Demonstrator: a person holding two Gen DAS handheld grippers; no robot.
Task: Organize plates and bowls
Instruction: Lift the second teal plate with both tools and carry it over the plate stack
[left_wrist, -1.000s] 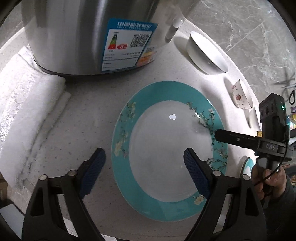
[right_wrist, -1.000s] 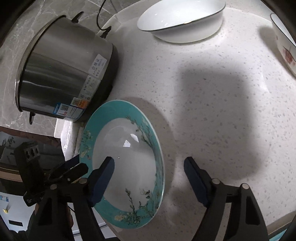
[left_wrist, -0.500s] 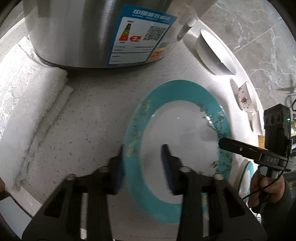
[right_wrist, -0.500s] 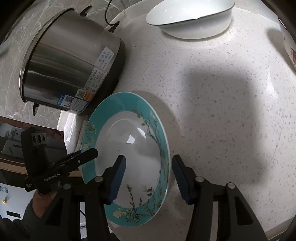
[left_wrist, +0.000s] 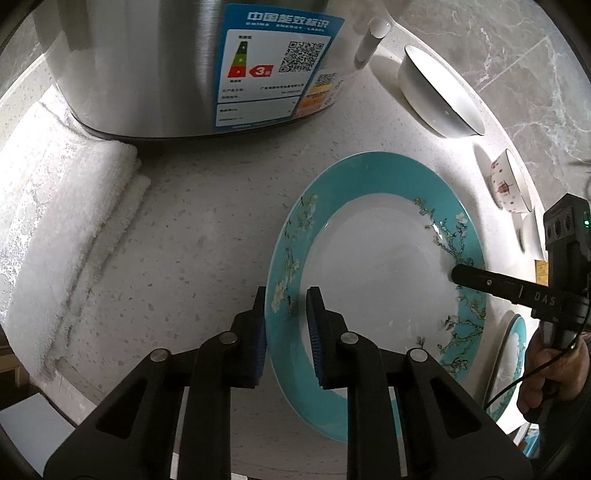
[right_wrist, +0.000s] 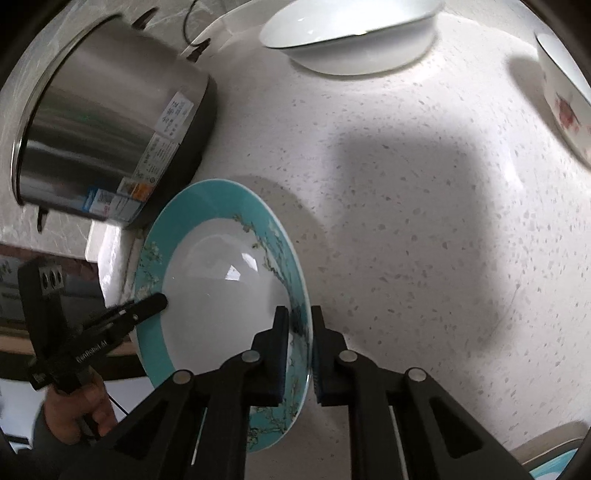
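Observation:
A teal-rimmed plate (left_wrist: 376, 266) with a white centre and blossom sprigs lies on the speckled white counter (right_wrist: 424, 221). My left gripper (left_wrist: 286, 295) straddles its left rim, and its jaws are closing with the rim between the blue pads. My right gripper (right_wrist: 299, 314) is shut on the opposite rim, one pad inside the plate (right_wrist: 221, 295) and one outside. Each gripper shows in the other's view: the right gripper (left_wrist: 458, 273) at the plate's right rim, the left gripper (right_wrist: 155, 302) at its left rim.
A steel cooker (left_wrist: 166, 55) stands close behind the plate, beside a folded white towel (left_wrist: 55, 229). A white bowl (right_wrist: 351, 33) and a red-patterned bowl (right_wrist: 565, 99) sit further back. A second teal plate (left_wrist: 509, 354) lies beyond the right hand.
Both grippers stood wide open over the plate a second ago. Both pairs of jaws have since come together on opposite sides of its rim.

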